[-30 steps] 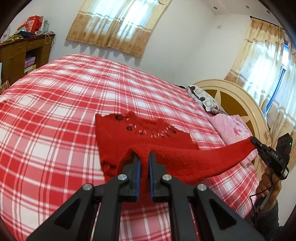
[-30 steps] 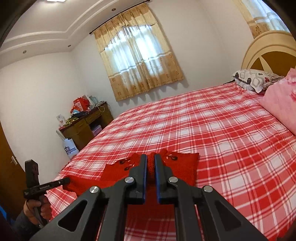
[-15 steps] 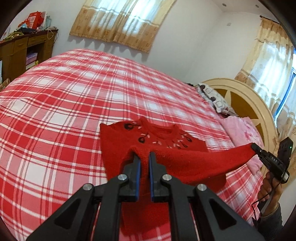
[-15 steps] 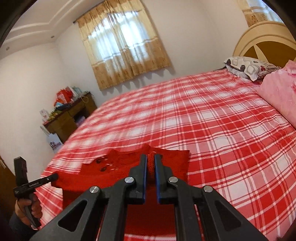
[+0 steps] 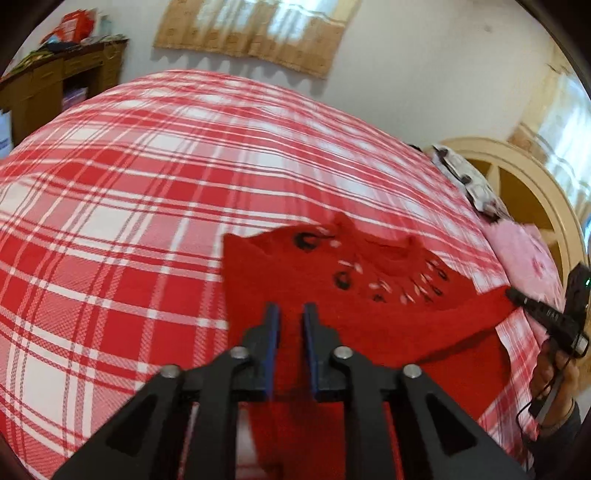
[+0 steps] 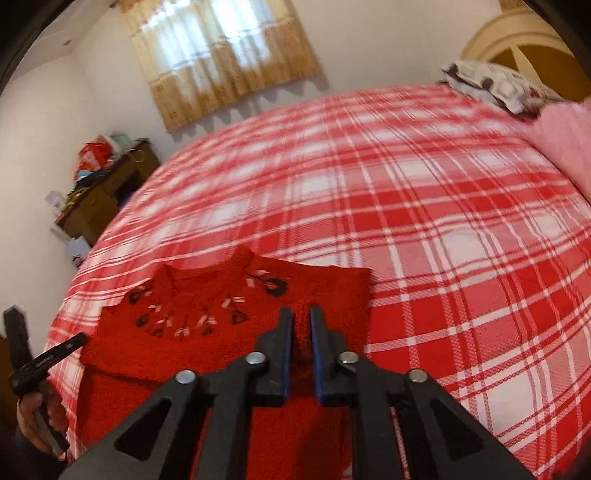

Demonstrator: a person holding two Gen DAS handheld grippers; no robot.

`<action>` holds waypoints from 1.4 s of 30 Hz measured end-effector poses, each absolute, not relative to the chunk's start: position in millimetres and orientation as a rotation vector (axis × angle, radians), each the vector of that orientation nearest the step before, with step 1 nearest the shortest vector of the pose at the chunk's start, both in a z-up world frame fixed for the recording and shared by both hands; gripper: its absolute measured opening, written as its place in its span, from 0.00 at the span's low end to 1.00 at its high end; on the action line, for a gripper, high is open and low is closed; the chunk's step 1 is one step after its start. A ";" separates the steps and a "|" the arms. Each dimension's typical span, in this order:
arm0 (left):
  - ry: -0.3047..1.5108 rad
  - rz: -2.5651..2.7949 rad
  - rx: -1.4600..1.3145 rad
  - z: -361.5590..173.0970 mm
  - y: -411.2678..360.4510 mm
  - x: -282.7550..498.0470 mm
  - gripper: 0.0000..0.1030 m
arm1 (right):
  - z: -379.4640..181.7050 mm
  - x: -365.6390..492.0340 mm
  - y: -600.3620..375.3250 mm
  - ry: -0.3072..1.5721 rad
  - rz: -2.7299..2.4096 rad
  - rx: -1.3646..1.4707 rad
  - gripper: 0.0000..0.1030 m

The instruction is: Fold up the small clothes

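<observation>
Left wrist view: the left gripper [image 5: 291,314] is low over the red sweater [image 5: 369,306], which lies on the checked bedspread [image 5: 129,184]. Its 2 fingers stand slightly apart with red knit showing in the gap; whether they grip the cloth or have let it go, I cannot tell. Off to the side, the right gripper [image 5: 511,295] has its tip at the end of a stretched band of red cloth, apparently a fold edge held taut. The collar with its dark and white stitched pattern lies beyond the fingers, toward the curtained window [image 5: 258,26].

Right wrist view: the right gripper [image 6: 301,321] sits over the sweater [image 6: 221,295] near its edge, fingers narrowly parted with knit between them; it looks pinched, though not surely. The left gripper [image 6: 79,339] appears at the picture's left edge, just beside the sweater's other side.

The step seems to be laying a fold down. To do it well, both ends should come down level, keeping the edge straight and lightly tensioned so the thick knit does not bunch. Release only once the cloth rests flat, then draw the fingers back low, so the layer beneath is not dragged.
</observation>
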State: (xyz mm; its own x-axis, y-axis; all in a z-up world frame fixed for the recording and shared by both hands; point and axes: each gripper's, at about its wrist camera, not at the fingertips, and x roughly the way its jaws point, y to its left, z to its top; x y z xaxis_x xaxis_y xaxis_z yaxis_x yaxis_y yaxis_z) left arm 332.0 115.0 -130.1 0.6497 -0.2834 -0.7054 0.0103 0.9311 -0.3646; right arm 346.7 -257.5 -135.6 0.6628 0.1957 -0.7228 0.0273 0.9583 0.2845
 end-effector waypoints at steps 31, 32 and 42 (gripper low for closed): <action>0.764 0.064 -0.097 -128.4 122.0 299.5 0.87 | -155.0 307.3 -202.1 0.896 0.106 0.046 0.54; 0.779 0.059 -0.108 -132.5 122.0 293.7 0.87 | -155.1 299.5 -206.8 0.894 0.105 0.056 0.54; 0.771 -0.035 -0.093 -140.2 96.4 238.4 0.87 | -163.5 246.6 -248.8 0.932 0.105 0.166 0.54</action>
State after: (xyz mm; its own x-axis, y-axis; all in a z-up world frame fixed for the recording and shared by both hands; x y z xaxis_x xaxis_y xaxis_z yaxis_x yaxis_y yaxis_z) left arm 238.4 96.4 -140.2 0.7169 -0.0657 -0.6940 -0.0022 0.9953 -0.0965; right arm 246.6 -248.8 -163.5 0.5921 0.1614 -0.7895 -0.0178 0.9821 0.1874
